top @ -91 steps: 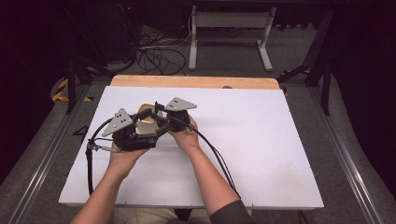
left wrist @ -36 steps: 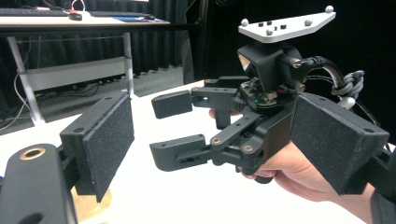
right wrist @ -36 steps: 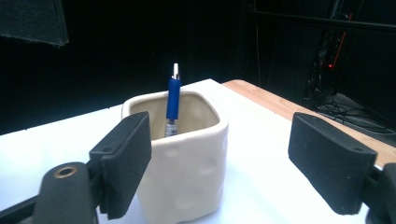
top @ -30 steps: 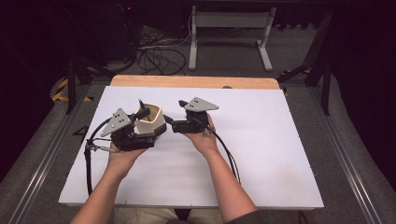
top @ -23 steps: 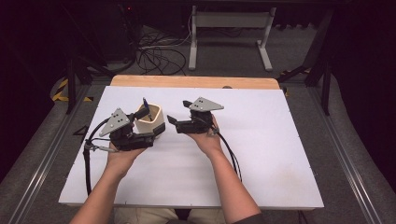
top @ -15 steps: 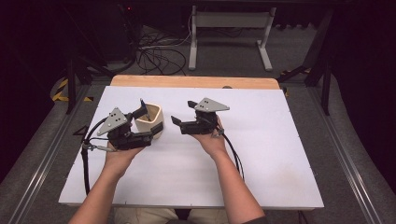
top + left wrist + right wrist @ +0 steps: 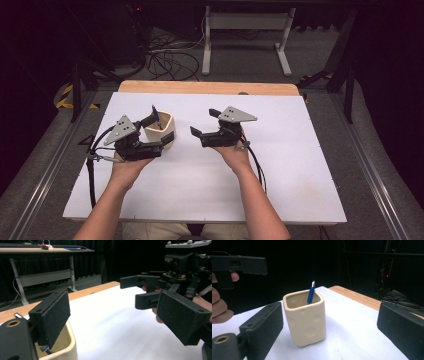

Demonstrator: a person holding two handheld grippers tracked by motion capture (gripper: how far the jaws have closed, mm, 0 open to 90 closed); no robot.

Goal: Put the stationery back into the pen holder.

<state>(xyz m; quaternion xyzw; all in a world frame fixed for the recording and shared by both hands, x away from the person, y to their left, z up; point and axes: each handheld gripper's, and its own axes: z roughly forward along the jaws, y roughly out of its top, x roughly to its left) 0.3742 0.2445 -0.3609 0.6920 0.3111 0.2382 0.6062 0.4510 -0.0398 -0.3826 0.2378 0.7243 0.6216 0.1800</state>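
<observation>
Right of the cup (image 7: 305, 320), a little way off, the right claw (image 7: 204, 122) points at it with its jaws wide apart. They have just been opening, and nothing is pinched between them. It looks like this claw has let go and is giving the cup room. The right hand (image 7: 235, 152) holds it low over the white surface (image 7: 300, 165). On the other side of the cup, the left claw (image 7: 155, 134) sits very close, with one jaw by the far wall of the cup and one by the near wall. These jaws are wide apart too, and the pads do not seem to squeeze the cup. My guess is that the left hand (image 7: 127, 162) keeps the claw there to stop the cup from tipping or sliding. The cup is cream, with round dents in its sides, and it stands upright on the surface by itself. Inside the cup, a blue pen (image 7: 311, 295) leans on the rim with its top poking out. It leans because the cup is wider than the pen. Behind the cup, a wooden edge runs along the back of the surface, and past that lie dark floor and cables.
</observation>
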